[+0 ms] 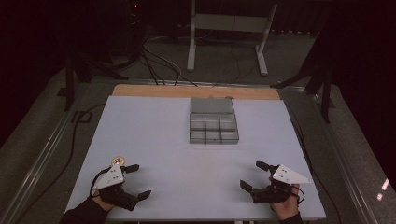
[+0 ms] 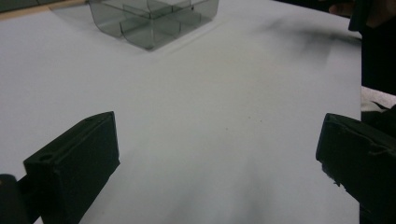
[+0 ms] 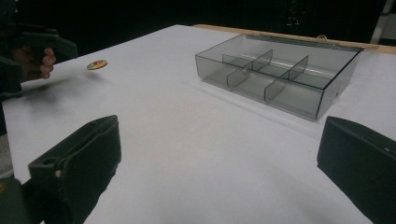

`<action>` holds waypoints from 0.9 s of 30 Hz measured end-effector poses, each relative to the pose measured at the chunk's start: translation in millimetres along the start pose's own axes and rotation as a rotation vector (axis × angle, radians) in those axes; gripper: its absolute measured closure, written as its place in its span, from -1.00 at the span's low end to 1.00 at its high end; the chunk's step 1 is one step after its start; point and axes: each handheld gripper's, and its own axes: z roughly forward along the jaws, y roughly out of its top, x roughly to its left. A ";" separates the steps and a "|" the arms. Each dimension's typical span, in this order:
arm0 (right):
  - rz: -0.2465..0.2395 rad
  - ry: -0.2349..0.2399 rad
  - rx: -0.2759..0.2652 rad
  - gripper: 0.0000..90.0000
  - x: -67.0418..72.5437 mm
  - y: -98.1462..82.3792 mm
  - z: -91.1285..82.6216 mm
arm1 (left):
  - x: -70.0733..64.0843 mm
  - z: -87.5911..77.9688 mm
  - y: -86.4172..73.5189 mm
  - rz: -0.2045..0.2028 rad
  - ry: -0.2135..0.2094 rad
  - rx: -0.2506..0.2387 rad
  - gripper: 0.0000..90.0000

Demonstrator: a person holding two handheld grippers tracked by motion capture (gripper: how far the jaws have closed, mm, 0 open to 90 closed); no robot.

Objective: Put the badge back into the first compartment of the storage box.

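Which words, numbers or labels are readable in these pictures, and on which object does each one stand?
No text can be read in any view.
Small round gold disc near the left gripper: a reddish mark on top, too small and blurred to read.
Clear compartment box: no label visible.
Right gripper and white table: no print visible.

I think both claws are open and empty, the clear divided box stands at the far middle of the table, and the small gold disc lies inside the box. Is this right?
Not quite. The small gold disc lies on the table beside the left claw, not inside the clear divided box; the high view shows it. The rest is right, including the open, empty right claw.
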 end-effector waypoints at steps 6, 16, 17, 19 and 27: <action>0.005 -0.003 -0.002 -1.00 -0.8 0.4 0.9 | 1.0 0.4 -0.6 -0.004 0.007 0.008 -1.00; -0.014 -0.004 0.030 -1.00 -0.3 -0.4 6.2 | 0.8 1.9 -0.3 0.000 0.009 0.035 -1.00; -0.014 -0.002 0.033 -1.00 -0.1 -0.6 6.6 | 0.8 1.9 -0.3 0.000 0.009 0.035 -1.00; -0.017 -0.002 0.036 -1.00 0.3 -1.1 7.4 | 1.0 2.3 0.4 0.002 0.008 0.039 -1.00; -0.003 0.014 0.013 -1.00 3.3 1.9 6.3 | -6.3 0.4 6.3 0.024 -0.038 0.040 -1.00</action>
